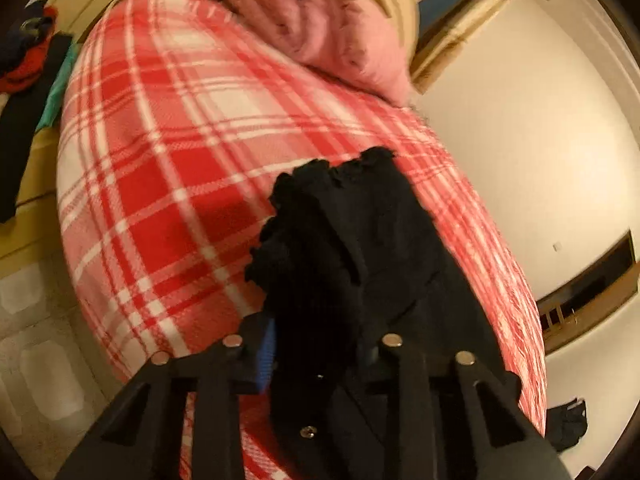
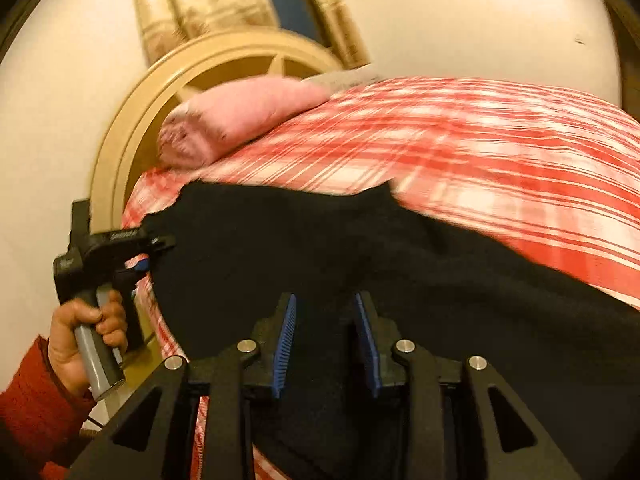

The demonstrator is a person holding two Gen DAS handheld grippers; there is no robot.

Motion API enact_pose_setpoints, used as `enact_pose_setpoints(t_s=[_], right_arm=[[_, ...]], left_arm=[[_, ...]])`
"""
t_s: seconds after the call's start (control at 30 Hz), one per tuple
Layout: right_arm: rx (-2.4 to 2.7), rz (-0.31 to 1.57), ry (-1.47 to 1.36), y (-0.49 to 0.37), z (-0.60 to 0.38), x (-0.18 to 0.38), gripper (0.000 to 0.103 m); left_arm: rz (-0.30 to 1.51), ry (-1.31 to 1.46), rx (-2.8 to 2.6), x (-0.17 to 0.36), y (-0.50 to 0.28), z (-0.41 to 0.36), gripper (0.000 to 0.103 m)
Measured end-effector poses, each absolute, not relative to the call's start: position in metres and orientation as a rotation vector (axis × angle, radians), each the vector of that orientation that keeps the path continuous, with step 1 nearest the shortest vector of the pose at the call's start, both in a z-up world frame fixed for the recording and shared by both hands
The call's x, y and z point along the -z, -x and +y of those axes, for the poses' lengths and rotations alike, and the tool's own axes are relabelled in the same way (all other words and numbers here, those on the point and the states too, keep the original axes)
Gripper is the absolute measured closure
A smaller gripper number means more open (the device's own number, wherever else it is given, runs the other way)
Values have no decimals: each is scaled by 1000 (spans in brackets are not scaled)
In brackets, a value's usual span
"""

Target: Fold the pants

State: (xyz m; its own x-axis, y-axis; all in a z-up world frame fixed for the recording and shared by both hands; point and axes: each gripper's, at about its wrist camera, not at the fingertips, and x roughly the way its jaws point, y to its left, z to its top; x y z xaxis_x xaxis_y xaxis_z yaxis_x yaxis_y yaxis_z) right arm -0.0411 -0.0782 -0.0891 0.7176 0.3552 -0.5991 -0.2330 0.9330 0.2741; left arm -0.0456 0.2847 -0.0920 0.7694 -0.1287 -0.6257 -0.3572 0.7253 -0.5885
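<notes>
Left wrist view: my left claw (image 1: 320, 354) is clamped on a bunched fold of the black pants (image 1: 352, 240), cloth filling the gap between the pads. The pants lie on the plaid blanket (image 1: 168, 152), with a pink pillow (image 1: 320, 28) at the far end.

Right wrist view: my right claw (image 2: 326, 344) hangs over the pants (image 2: 360, 248), its blue pads (image 2: 286, 344) apart and gripping nothing. At the left, my hand (image 2: 86, 332) holds the left claw (image 2: 154, 254), which pinches the pants' edge by the bed's side.
</notes>
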Motion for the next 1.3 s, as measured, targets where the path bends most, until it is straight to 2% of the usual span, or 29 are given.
enact_pose_setpoints(t_s=[0.23,0.43,0.53,0.7,0.97,1.03,1.1,1.13,1.2,1.23,1.27,1.3], right_arm=[[-133,660,-334,67,-160,82,70],[7,591,-422,101,-226,68,70],[69,560,-442,121,-252,63,70],[167,535,-489,153,-291,66,70],[207,563,-502,159,-308,76,70],[211,578,-495,156,-307,80,70],[204,590,-508,155,-309,83,70],[203,595,-514,155,-311,83,70],[204,592,-521,156,-313,80,70],[200,583,-526,158,-315,76,67],[195,574,-531,159,-316,72,62],[185,559,-537,162,-317,67,51]], left_arm=[[580,568,21,32,48,242,79],[426,282,340,-46,73,136,79],[389,212,503,-63,92,85,79],[404,44,709,-51,116,2,79],[501,-290,919,23,151,-91,79],[504,-358,922,34,152,-99,76],[530,-373,910,37,150,-102,66],[550,-372,911,35,148,-102,63],[585,-373,913,30,147,-97,51],[598,-367,903,27,146,-93,47],[610,-354,888,20,144,-85,38],[614,-330,880,13,141,-75,31]])
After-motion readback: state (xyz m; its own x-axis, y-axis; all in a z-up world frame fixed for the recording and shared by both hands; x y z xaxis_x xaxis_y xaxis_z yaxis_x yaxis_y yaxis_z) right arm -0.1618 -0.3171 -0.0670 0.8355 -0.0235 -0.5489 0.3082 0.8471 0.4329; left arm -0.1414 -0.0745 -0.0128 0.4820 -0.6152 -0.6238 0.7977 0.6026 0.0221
